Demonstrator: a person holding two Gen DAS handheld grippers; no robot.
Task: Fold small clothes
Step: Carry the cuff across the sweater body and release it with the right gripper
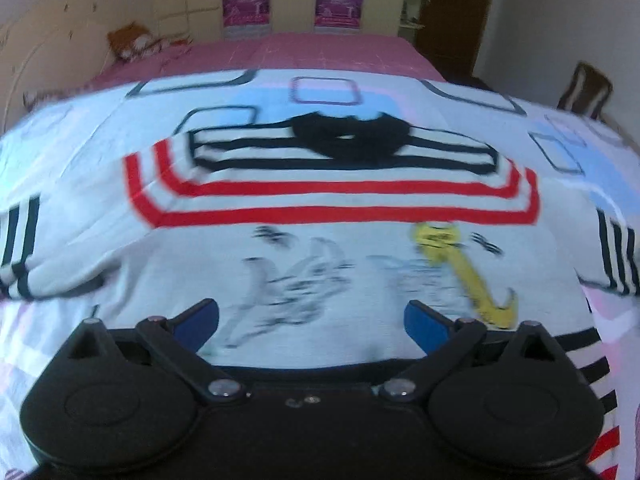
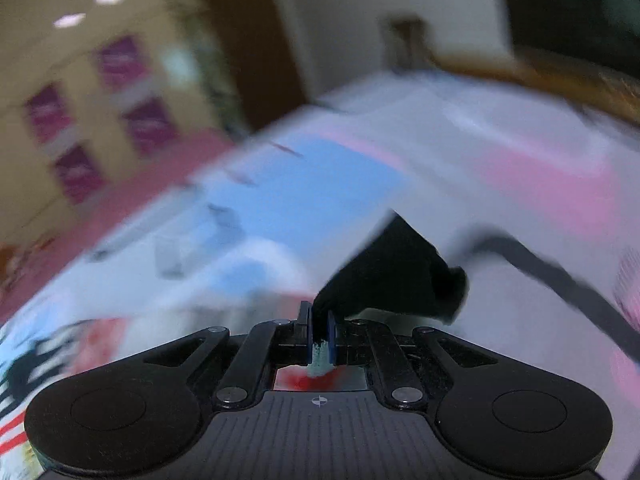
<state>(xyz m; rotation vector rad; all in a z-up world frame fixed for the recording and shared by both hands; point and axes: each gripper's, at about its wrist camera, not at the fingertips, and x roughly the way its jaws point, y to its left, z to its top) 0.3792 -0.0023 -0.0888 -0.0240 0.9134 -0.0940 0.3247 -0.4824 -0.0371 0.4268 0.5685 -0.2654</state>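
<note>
Left gripper (image 1: 312, 326) nearest, blue pads (image 1: 202, 326) spread wide, nothing between them, poised above the near part of a small white T-shirt (image 1: 320, 240). Shirt spread flat, front up, hem toward the fingers, black collar (image 1: 352, 140) far. Soft knit, blurred grey print and a yellow anchor (image 1: 472, 276) close ahead of the pads, then red bands, then black stripes near the neck; striped sleeves out to left and right. Underneath, a smooth bedsheet (image 1: 560, 152) in pale blue, pink and white with rounded-square outlines. Farther, a pink bedcover (image 1: 320, 52), then cream cupboards carrying magenta posters (image 1: 246, 2).

Right gripper (image 2: 319, 336) pinched tight on a fold of the shirt's edge (image 2: 320, 350), dark cloth (image 2: 400, 272) rising beyond the pads; view heavily blurred.
</note>
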